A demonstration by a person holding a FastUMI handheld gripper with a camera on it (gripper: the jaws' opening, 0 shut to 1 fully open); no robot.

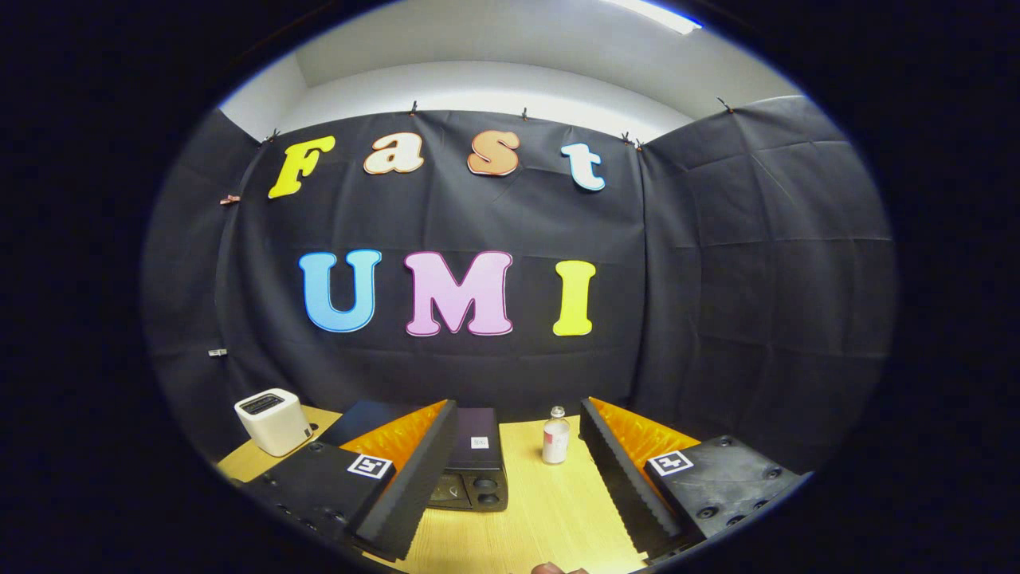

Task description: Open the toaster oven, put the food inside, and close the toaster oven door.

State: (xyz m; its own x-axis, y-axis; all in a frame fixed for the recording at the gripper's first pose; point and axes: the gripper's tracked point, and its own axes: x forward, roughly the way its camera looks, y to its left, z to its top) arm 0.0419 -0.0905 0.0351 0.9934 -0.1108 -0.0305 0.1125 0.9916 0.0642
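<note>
A black toaster oven (474, 462) stands on the wooden table (550, 518), seen from above and partly hidden behind my left finger (406, 486). Its control knobs show at the front right corner; whether the door is open is hidden. My gripper (518, 478) hangs above the table, open wide, with nothing between its black ribbed fingers. A small brownish piece (548, 568), possibly the food, peeks in at the table's near edge below the fingers.
A small clear bottle with a red-and-white label (555, 437) stands on the table between the fingers, to the right of the oven. A white boxy toaster (273, 421) sits at the table's far left corner. Black cloth walls close the booth behind.
</note>
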